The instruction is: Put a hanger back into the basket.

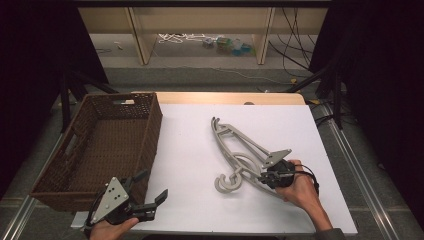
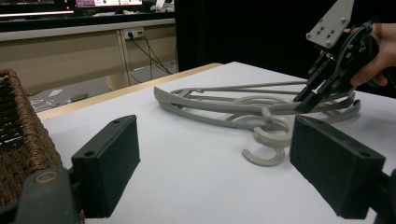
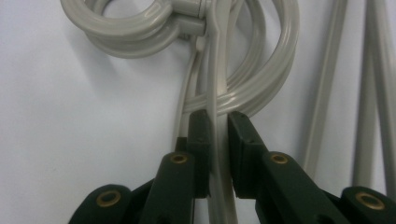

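White table [image 1: 200, 200], wicker basket [image 1: 100, 145] at its left edge. Grey plastic hangers [image 1: 240, 150] lie stacked mid-table (hooks toward me). My right gripper [image 1: 266, 176] is clamped on one hanger's bar near the hooks; my left gripper [image 1: 150, 192] hovers beside the basket, jaws wide, empty.

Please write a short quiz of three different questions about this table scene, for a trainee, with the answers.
1. True or false: the right gripper is shut on the pale grey plastic clothes hangers.
2. Which side of the white table holds the brown woven wicker basket? A) the person's left B) the person's right
3. Fill in: the jaws of the left gripper stand ____.

Key: 1 true; 2 A; 3 open, with nothing between them.
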Tool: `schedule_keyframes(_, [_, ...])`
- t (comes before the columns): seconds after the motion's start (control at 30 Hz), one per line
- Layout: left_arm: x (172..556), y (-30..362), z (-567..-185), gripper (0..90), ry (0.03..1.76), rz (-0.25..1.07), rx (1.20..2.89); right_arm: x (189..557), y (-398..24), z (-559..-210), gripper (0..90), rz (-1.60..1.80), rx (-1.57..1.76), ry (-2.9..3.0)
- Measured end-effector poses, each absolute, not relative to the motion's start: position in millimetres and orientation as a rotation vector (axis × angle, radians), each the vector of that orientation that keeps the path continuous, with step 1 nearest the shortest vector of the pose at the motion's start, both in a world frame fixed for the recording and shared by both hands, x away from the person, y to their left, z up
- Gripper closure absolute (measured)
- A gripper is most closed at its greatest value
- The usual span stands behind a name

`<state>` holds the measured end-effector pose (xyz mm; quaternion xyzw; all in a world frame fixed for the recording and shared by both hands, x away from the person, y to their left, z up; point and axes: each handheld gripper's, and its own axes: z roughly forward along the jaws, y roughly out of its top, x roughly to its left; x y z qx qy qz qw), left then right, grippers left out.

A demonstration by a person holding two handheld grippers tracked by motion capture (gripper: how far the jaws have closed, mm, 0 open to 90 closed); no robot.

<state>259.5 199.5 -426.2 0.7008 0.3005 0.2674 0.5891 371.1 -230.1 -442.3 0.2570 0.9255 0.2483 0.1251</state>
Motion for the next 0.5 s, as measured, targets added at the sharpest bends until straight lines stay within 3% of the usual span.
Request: schedule_keyframes(0.5, [259, 200, -426, 15.8, 0.698, 0.62, 1.634, 368, -231, -420, 81.5, 0.728, 0.734, 2.639])
